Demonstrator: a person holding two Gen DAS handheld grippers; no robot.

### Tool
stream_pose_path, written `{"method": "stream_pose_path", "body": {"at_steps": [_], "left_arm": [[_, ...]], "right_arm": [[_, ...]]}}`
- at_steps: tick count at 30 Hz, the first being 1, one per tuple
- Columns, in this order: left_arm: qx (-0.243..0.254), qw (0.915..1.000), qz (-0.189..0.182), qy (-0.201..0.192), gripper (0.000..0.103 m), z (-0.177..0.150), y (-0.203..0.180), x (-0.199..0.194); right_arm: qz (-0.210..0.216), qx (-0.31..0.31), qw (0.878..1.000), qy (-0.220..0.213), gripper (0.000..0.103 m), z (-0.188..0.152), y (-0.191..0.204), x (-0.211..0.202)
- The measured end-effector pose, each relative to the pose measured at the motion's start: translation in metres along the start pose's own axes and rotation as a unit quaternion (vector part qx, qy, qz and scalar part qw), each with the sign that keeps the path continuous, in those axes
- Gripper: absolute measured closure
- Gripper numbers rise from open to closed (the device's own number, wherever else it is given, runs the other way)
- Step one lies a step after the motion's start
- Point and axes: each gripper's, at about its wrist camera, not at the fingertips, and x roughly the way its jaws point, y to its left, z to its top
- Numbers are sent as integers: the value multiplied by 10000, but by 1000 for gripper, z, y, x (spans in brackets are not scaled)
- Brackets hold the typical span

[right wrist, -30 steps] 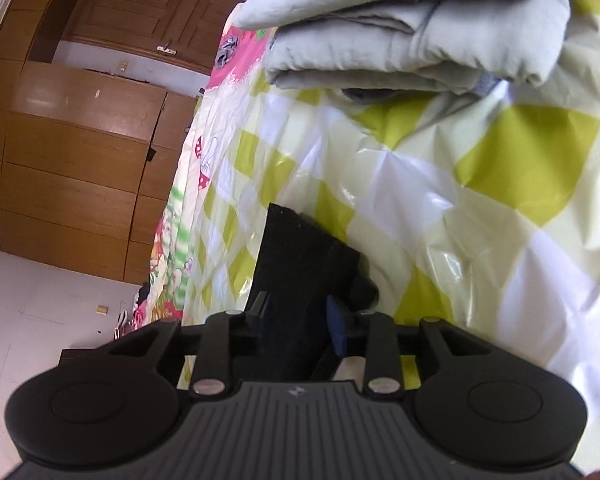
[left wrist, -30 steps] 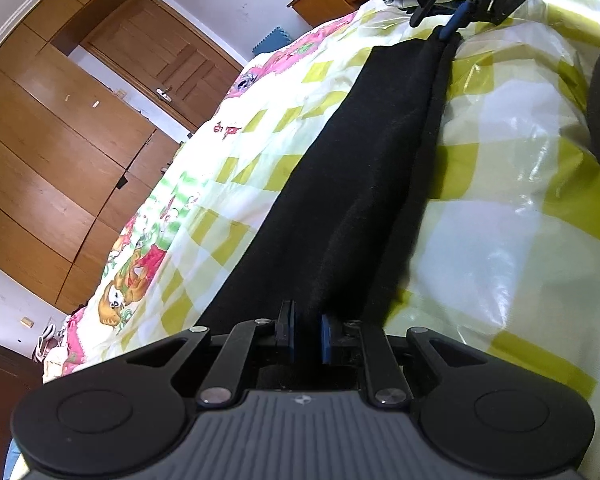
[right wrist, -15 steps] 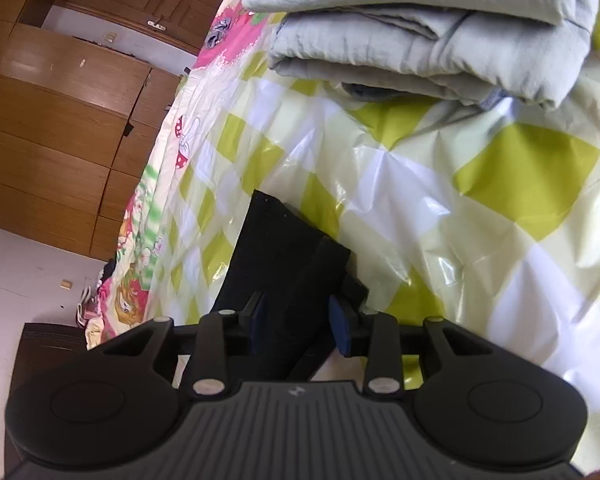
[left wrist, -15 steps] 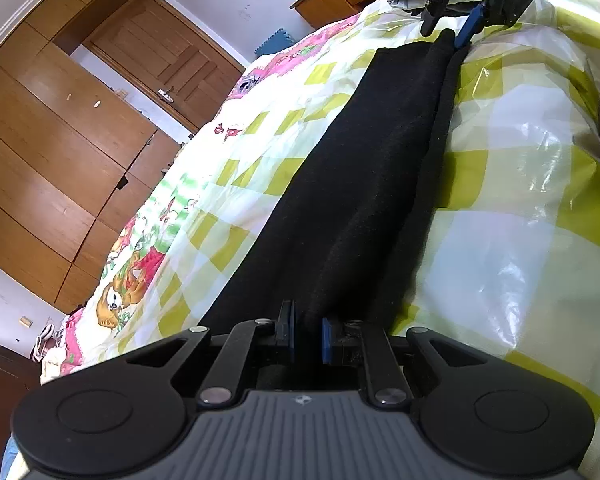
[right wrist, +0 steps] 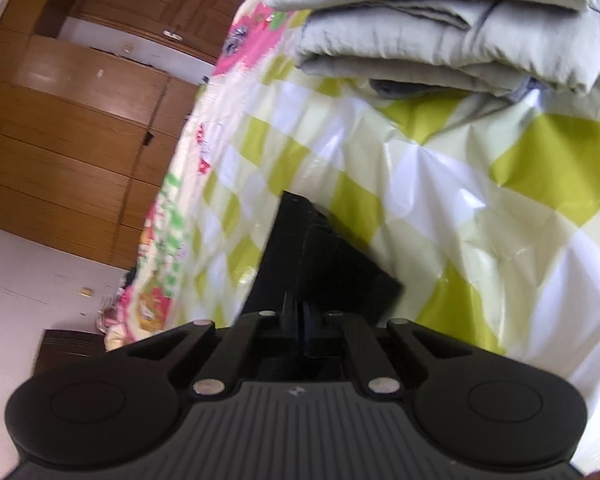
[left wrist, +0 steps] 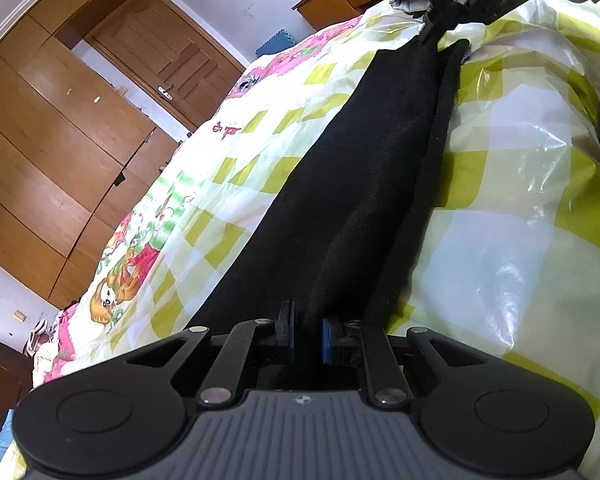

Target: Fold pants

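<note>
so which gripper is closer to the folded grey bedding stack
Right. The right gripper grips the black pants just short of the grey bedding; the left gripper holds their far end.

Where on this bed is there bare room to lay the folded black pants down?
Free: the checked plastic-covered sheet between the black pants and the folded grey bedding, and the cartoon-print strip toward the wooden wardrobe. Crowded: the far end, at the grey stack.
</note>
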Motion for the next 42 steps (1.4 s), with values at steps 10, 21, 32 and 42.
{"method": "stream_pose_path", "body": {"at_steps": [10,21,32,42], "left_arm": [[13,9999,-64,-125,74,-2,0,-17],[127,9999,-111,-33,75,-9,-8,-15],[-89,9999,21,-140,72,-8,3,-22],[-256,9977,-515,363,73,10,-9,-17]], "right_arm": [[-55,22,10000,-80,99,-7,-12,-16],[-156,160,9997,28,61,-10,-16,-11],[263,9,9995,196,72,-23,-8,21],[961,945,9904,-291,95,11,-32,8]]}}
